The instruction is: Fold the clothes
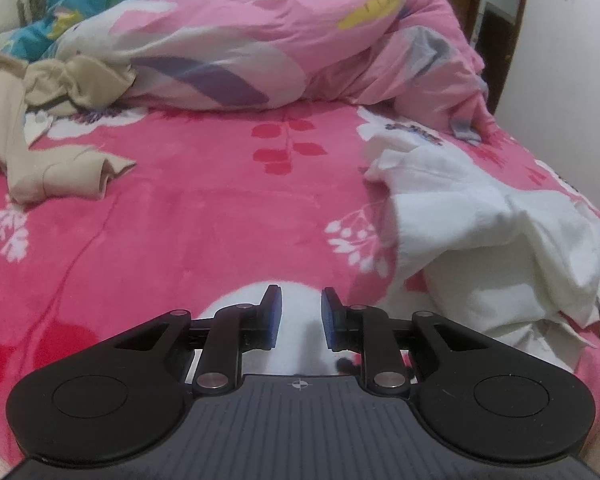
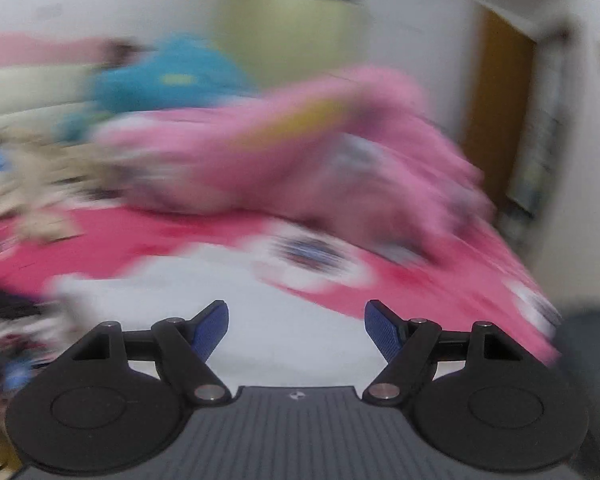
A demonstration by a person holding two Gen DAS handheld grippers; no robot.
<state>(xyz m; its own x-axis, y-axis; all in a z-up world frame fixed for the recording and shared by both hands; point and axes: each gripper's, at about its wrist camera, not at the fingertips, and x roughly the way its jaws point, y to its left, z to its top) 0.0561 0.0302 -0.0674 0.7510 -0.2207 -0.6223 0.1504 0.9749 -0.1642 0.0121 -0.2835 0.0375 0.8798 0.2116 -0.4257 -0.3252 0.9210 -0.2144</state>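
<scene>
Jaws of both the left gripper and right gripper are held apart and empty above the rumpled white garment, a fresh grasp on its edge being judged next.

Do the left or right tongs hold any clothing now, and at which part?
Nothing is held. The left tongs and right tongs both stand open with no cloth between them.

Black linkage arms, blue ribbed fingers, silver screws

The right wrist view is smeared: the pink quilt and perhaps a white garment blur together. The beige garment runs off the left edge.
</scene>
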